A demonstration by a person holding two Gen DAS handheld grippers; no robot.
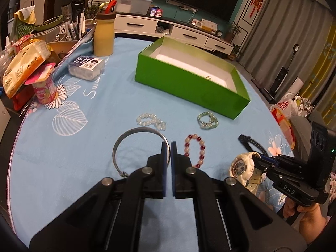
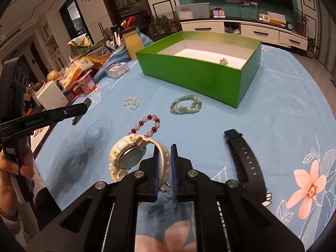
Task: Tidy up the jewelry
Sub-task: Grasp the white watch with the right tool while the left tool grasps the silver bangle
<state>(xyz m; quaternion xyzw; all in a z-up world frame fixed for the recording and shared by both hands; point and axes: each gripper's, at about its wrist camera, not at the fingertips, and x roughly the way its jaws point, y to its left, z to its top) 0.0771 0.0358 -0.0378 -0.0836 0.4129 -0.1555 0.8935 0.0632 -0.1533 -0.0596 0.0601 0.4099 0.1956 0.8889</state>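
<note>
Already the right gripper [image 2: 164,163] pinched the watch [image 2: 128,157] strap; the box [image 2: 189,79] lay ahead, beyond it. Meanwhile the left gripper [image 1: 170,153] pinched the bangle [image 1: 134,147].

The left gripper [image 1: 170,145] pointed steeply down toward the table, its two blue-padded fingers [image 1: 163,163] drawn nearly together, pinching the rim of a thin silver bangle [image 1: 134,147]. In the right wrist view its black arm reached in from the left edge, gripped by the person's left hand [image 2: 15,168]. The right gripper [image 2: 166,149] tilted downward at much the same slant, its blue pads [image 2: 173,163] closed on the strap of a white watch [image 2: 130,155], whose case hung out to the left of the fingers. The person's right hand [image 1: 304,212] wrapped around that gripper's handle from below, at the right edge of the left wrist view.
</note>
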